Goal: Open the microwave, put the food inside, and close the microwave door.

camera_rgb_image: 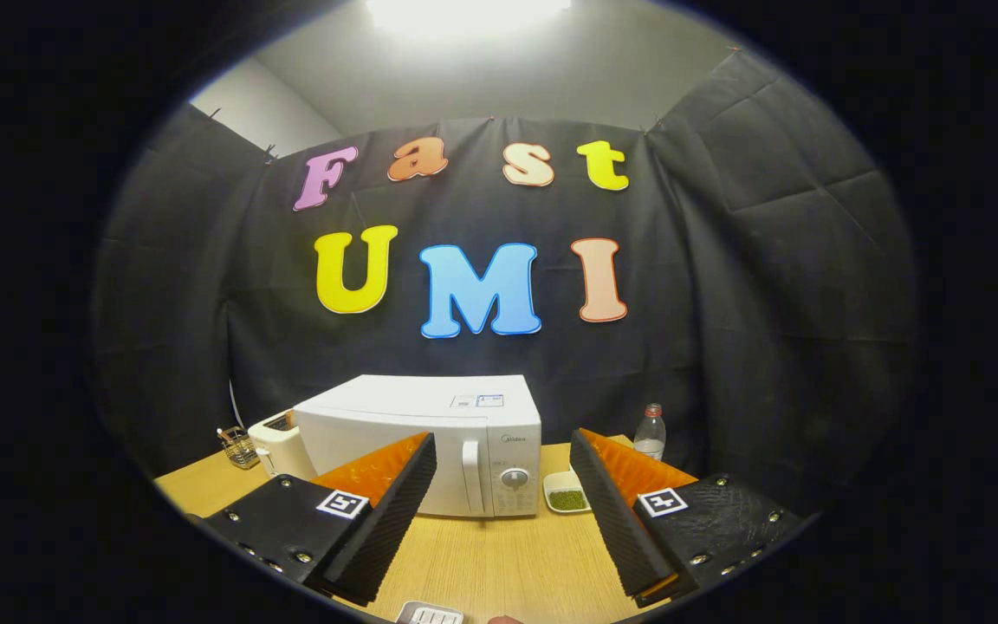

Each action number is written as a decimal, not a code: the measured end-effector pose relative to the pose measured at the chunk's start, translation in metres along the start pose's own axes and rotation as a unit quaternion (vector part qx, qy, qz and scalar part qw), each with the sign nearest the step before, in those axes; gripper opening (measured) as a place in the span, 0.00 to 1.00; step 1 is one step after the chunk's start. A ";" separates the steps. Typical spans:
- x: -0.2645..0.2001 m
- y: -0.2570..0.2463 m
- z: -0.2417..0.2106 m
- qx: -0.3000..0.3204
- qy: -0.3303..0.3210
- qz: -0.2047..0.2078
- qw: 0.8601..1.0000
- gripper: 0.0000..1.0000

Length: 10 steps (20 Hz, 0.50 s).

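The microwave [421, 442] sits shut at the table's far side, its upright door handle [471, 477] at twelve o'clock beyond the gripper [503, 503]. The food dish [567, 492] lies just beside it at one o'clock. Fingers spread wide, holding nothing.

Black cloth wall [767, 286], wooden table [499, 555], bright ceiling light [464, 13].
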State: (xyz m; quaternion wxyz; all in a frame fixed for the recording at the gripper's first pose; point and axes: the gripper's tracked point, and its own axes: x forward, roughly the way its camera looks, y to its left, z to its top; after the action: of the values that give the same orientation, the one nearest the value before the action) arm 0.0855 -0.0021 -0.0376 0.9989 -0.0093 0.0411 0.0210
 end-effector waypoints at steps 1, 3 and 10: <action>0.009 0.001 -0.004 -0.001 0.004 0.003 1.000 0.97; 0.028 0.003 -0.011 -0.002 0.013 0.011 1.000 0.97; 0.091 0.015 -0.047 -0.011 0.050 0.039 0.998 0.97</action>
State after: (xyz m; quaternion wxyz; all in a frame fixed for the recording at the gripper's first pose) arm 0.1721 0.0159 -0.0917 0.9939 -0.0200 0.0910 0.0597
